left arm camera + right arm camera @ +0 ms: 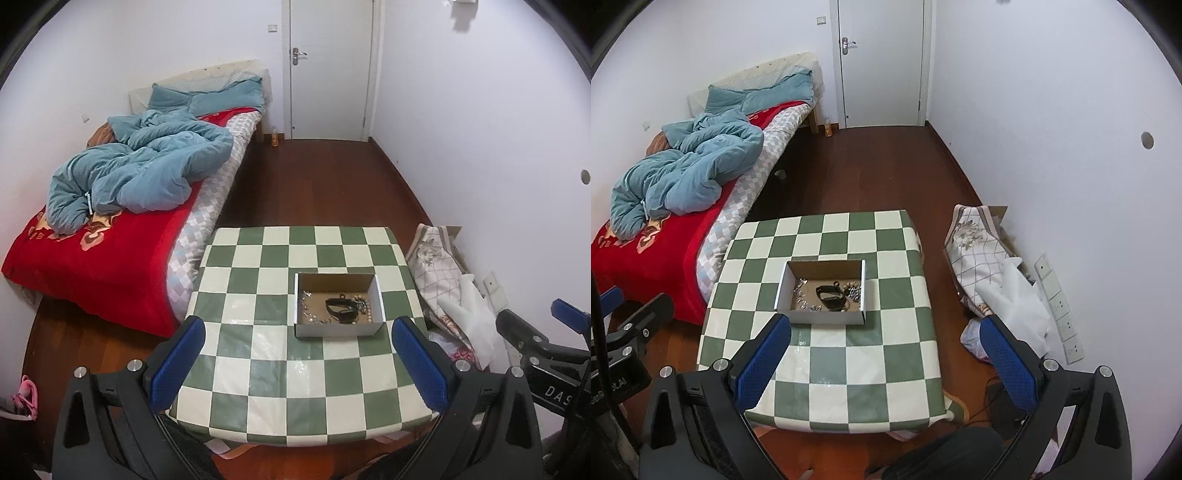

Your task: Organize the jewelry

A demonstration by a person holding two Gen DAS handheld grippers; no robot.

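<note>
The jewelry [334,308] all lies in the box [338,329] on the checkered surface [258,362], nothing loose outside; both the left claw [299,360] and right claw [886,360] hang released, empty; sorting looks finished, or not begun.

Both the left gripper [299,363] and the right gripper [886,363] have black frames, silver screws and blue ribbed jaws.

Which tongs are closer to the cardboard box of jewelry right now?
Left, only slightly. The left tongs hang open just before the cardboard box; the right tongs hang open to its right, nearer the table edge.
</note>
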